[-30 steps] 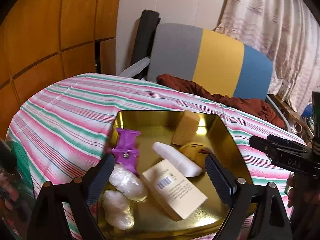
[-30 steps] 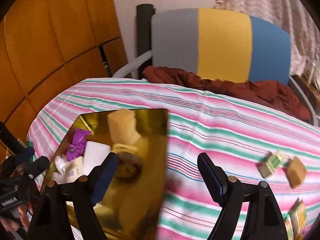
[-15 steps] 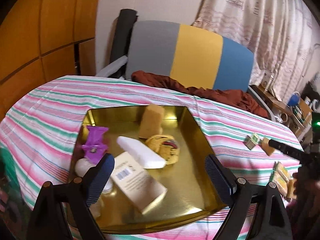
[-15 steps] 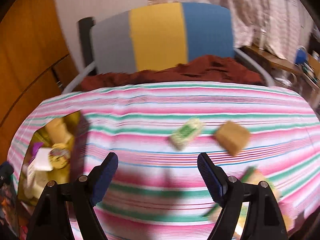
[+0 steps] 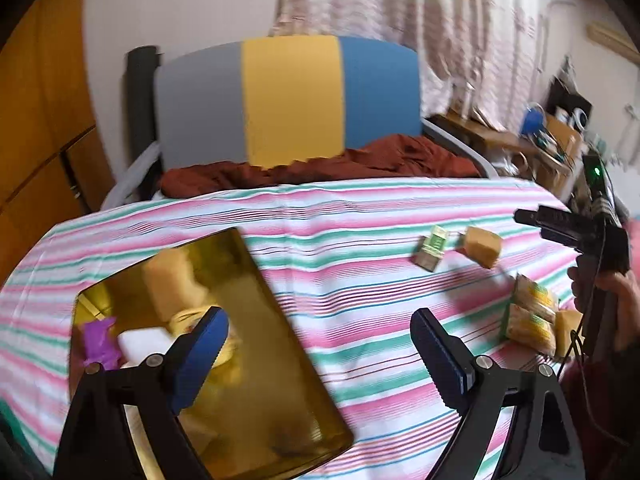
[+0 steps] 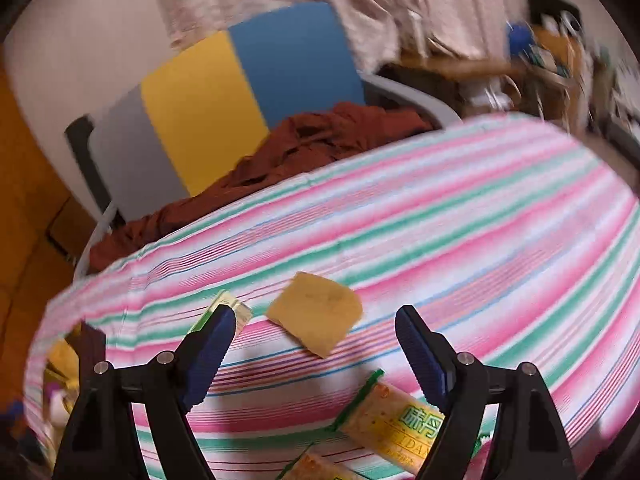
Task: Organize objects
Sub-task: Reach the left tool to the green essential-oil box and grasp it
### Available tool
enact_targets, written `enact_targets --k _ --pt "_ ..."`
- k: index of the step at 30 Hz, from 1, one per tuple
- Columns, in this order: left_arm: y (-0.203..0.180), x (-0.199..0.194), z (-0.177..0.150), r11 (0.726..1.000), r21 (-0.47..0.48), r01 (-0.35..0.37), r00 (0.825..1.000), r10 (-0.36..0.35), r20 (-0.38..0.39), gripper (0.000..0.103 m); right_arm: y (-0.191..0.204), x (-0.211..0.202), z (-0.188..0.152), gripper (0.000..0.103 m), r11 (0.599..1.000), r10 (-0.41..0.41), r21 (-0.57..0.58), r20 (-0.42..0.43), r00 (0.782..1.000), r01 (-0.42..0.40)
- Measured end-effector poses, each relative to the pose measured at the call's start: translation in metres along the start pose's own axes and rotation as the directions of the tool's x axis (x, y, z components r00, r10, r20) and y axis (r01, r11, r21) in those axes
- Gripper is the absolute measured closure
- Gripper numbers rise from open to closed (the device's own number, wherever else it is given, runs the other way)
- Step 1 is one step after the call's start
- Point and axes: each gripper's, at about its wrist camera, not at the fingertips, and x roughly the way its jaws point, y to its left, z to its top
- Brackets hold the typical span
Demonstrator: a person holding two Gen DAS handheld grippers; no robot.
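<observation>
A gold tray [image 5: 276,364] lies on the striped tablecloth at the left and holds a tan block [image 5: 170,280], a purple item [image 5: 100,340], a white bar [image 5: 140,342] and other items. My left gripper [image 5: 320,360] is open and empty beside the tray's right edge. My right gripper [image 6: 312,352] is open and empty just in front of a tan block [image 6: 316,318], which also shows in the left wrist view [image 5: 482,246]. A small green box [image 6: 234,310] lies by its left finger. Yellow snack packets [image 6: 396,420] lie below it.
The green box [image 5: 432,248] and snack packets [image 5: 532,316] lie at the table's right in the left wrist view. A grey, yellow and blue chair back [image 5: 288,96] with a rust cloth [image 5: 320,164] stands behind the table. A cluttered shelf [image 5: 552,140] is at the far right.
Both grippers have swung right, away from the tray. The right gripper now hangs over the loose items on the cloth, closer to the tan block. Both stayed open.
</observation>
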Motion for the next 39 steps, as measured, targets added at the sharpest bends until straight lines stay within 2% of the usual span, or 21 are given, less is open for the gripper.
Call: enact_targets --k 7,15,20,26,32,39 --pt "-0.064 0.037 0.012 0.991 0.121 0.064 0.997 -0.059 -0.048 0.010 -0.019 -0.006 0.001 0.019 0.995 0.021 0.095 -0.002 1.000 -0.021" --pt "-0.115 0.072 0.021 0.969 0.222 0.113 0.991 -0.095 -0.090 0.010 -0.022 -0.001 0.001 0.019 0.995 0.025 0.098 -0.042 0.999 -0.021" --pt "-0.128 0.097 0.027 0.961 0.248 0.125 0.988 -0.097 -0.121 0.010 -0.024 0.001 0.000 0.019 0.994 0.024 0.108 -0.066 0.998 -0.017" --pt "-0.136 0.132 0.034 0.961 0.232 0.150 0.978 -0.110 -0.175 0.010 -0.027 0.003 0.000 0.019 0.993 0.021 0.121 -0.077 0.997 -0.012" --pt "-0.137 0.166 0.047 0.963 0.206 0.176 0.970 -0.134 -0.202 0.010 -0.027 0.005 0.000 0.019 0.992 0.019 0.124 -0.086 0.996 -0.008" --pt "-0.143 0.203 0.064 0.954 0.231 0.189 0.966 -0.139 -0.217 0.013 -0.025 0.008 0.000 0.019 0.994 0.025 0.113 -0.092 0.995 -0.015"
